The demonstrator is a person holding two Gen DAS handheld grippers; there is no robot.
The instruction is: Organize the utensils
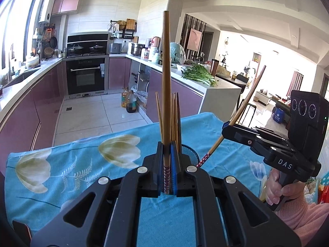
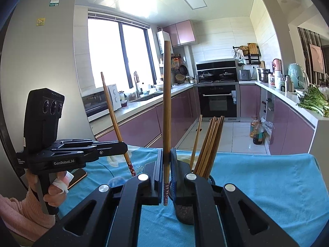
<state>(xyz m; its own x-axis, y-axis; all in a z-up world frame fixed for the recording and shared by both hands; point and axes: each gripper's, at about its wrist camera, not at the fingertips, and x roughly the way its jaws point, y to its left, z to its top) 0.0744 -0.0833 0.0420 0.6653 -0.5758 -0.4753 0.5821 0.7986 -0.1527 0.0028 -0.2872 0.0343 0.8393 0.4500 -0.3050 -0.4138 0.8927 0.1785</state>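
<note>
Between the blue pads of our left gripper (image 1: 167,156) a single wooden chopstick (image 1: 165,82) is pinched – the jaws stand nearly together, with only the stick's width between them. It rises upright from the pads, its patterned red-and-white end pointing down below the fingertips and its plain blunt end high above them. Just beyond these jaws, and a little to their right, a black mesh holder (image 1: 190,154) stands on the blue floral cloth (image 1: 72,164), with a bundle of wooden chopsticks (image 1: 174,119) upright inside it.

Our right gripper (image 2: 166,160) is closed in the same narrow way on a second chopstick (image 2: 167,103), also near vertical, patterned tip down and hanging free beneath the pads. In this view the mesh holder (image 2: 185,212) sits just right of the jaws, partly hidden behind the right finger, and the bundle (image 2: 207,146) fans out of it, leaning to the right.

Each gripper shows in the other's camera. From the left wrist, the right gripper (image 1: 228,126) is off to the right, its stick (image 1: 244,103) slanting up and to the right, a hand (image 1: 277,187) in a pink sleeve on the grip. From the right wrist, the left gripper (image 2: 123,148) is off to the left, its stick (image 2: 115,119) tilted, held by a hand (image 2: 55,187) with a white wrap on one finger.

Farther out – purple kitchen cabinets (image 2: 139,127), an oven (image 1: 85,76) and leafy greens (image 1: 199,75) on the counter.
</note>
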